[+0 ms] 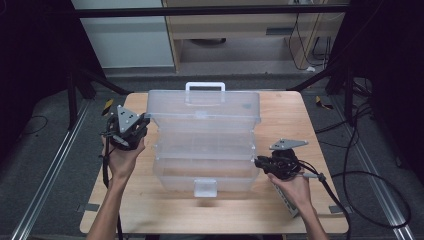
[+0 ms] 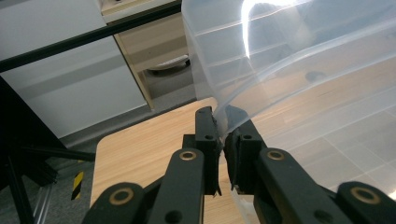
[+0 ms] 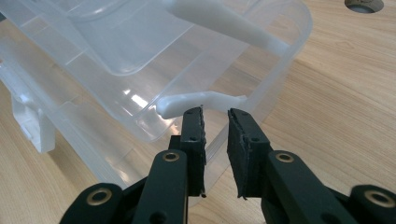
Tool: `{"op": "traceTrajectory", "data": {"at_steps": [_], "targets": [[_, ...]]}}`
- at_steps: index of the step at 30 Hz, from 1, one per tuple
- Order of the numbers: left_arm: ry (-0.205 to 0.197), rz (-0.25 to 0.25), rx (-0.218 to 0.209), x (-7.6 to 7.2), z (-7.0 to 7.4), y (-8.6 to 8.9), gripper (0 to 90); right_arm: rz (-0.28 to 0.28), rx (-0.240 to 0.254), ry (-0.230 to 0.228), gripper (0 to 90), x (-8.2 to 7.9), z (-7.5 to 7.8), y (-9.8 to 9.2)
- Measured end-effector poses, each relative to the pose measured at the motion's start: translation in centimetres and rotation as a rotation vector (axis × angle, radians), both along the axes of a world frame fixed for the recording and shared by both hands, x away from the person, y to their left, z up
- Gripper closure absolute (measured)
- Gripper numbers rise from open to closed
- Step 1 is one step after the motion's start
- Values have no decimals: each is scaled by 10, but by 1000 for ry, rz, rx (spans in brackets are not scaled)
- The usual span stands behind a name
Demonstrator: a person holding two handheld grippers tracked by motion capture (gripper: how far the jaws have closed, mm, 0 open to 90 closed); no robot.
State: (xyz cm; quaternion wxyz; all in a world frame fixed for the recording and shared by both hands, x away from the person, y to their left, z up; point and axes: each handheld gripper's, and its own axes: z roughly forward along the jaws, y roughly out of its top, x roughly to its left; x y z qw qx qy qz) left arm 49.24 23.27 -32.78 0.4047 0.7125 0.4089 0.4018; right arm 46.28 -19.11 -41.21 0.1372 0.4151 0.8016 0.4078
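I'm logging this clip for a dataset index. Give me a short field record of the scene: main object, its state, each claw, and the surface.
object: clear plastic toolbox with white handle
state: lid open, trays spread out
left claw: shut on the lid's left edge
right claw: jaws slightly apart at the white hinge arm on the box's right end; grip unclear
surface: wooden table

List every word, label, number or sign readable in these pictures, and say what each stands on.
No readable text anywhere.
The clear plastic box bears no legible label; a small dark mark on its lid is too small to read.
The yellow-and-black hazard tape on the frame is stripes, no words.
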Motion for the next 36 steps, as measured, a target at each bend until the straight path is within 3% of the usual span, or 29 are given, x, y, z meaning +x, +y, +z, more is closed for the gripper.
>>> {"op": "traceTrajectory", "data": {"at_steps": [25,36], "targets": [[6,0,11,3,4,-2,842,-1,-15,-6,769,1,1,0],[8,1,-3,12,8,-1,845,0,-16,-9,770,1,1,-1]]}}
